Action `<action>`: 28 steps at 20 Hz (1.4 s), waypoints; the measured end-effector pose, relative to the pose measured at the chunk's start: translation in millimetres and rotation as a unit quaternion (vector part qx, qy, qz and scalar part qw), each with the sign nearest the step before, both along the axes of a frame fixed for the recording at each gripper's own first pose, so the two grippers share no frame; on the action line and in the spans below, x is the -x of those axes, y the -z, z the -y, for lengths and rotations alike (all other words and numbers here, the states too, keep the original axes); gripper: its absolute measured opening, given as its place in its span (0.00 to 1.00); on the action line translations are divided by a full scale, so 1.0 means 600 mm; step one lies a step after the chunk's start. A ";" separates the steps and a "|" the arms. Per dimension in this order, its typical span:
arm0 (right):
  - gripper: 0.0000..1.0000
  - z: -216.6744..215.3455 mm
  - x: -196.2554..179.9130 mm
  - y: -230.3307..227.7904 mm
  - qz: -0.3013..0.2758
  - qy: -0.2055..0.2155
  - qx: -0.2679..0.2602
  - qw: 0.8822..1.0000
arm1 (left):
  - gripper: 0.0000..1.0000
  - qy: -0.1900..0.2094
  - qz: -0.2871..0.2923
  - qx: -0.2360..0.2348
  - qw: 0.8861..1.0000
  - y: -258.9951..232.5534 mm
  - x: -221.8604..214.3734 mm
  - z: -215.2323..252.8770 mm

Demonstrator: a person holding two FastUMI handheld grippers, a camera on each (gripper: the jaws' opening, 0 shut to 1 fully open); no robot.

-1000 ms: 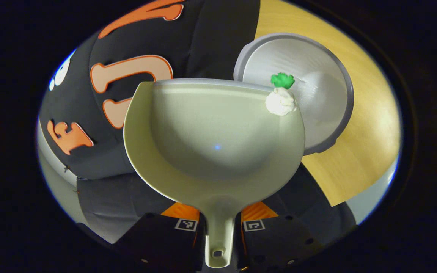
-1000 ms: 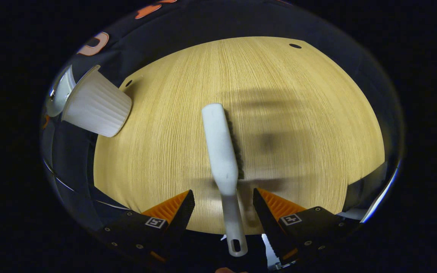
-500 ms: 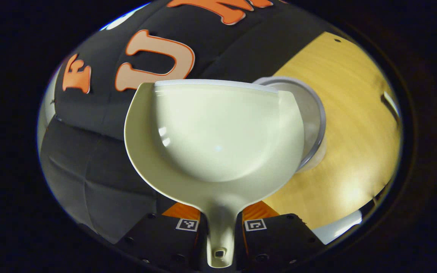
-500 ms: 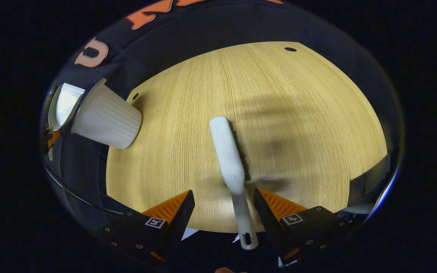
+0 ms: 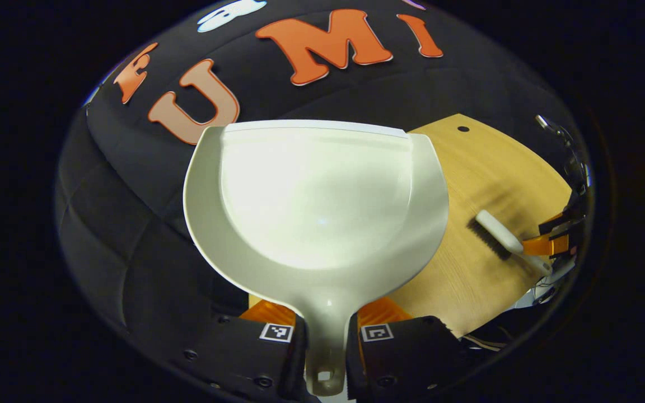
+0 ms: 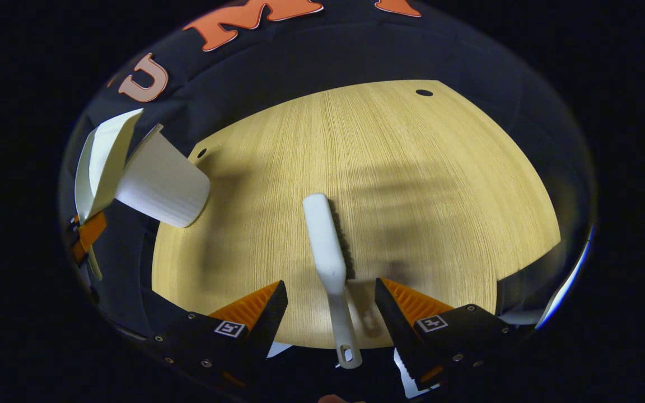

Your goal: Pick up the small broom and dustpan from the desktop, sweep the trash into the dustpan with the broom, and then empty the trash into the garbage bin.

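Note:
A pale green dustpan fills the middle of the left gripper view, its scoop bare inside. My left gripper is shut on its handle. In the right gripper view the same dustpan hangs tilted just left of the white ribbed garbage bin, which stands at the table's left edge. The small white broom lies on the wooden table, bristles to the right. My right gripper is open, a finger on each side of the broom's handle without touching it. The broom also lies far right in the left gripper view.
The wooden table has a small round hole near its far corner and another beside the bin. Black cloth walls close in behind and to the left. Shadows of the grippers cross the tabletop.
The green and white trash left the dustpan's lip and is gone from the pan. The left gripper swung the dustpan off the bin's mouth. The right view drew back slightly from the broom.

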State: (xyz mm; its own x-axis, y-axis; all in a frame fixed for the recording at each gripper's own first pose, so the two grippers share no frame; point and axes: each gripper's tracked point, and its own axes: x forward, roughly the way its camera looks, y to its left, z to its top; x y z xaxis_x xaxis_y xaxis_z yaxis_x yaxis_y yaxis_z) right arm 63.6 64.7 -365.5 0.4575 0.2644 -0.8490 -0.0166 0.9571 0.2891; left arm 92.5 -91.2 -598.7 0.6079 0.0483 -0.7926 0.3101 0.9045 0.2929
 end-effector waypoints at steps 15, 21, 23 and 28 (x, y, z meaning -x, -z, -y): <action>0.96 0.020 -0.007 0.007 0.007 0.002 0.029 1.000 | 0.30 -0.147 -0.313 0.162 0.924 0.153 -0.013 -0.086; 0.96 0.018 -0.004 0.017 0.001 -0.005 0.038 0.999 | 0.32 -0.169 -0.334 0.170 0.911 0.131 -0.069 -0.101; 0.96 0.019 -0.008 0.017 0.003 -0.004 0.038 0.999 | 0.33 -0.164 -0.336 0.173 0.911 0.124 -0.070 -0.100; 0.96 0.022 -0.024 0.022 0.016 0.000 0.042 0.999 | 0.60 -0.136 -0.317 0.182 0.921 0.092 -0.090 -0.104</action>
State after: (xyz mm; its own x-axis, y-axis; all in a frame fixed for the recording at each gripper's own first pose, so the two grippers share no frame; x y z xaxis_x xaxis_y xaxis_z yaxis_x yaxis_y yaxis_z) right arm 77.8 51.2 -378.7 0.4842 0.1924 -0.8536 -0.0235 0.9780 0.2071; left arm 146.3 -28.9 -653.8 0.0228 -0.2080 -0.9779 0.0616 0.9765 -0.2063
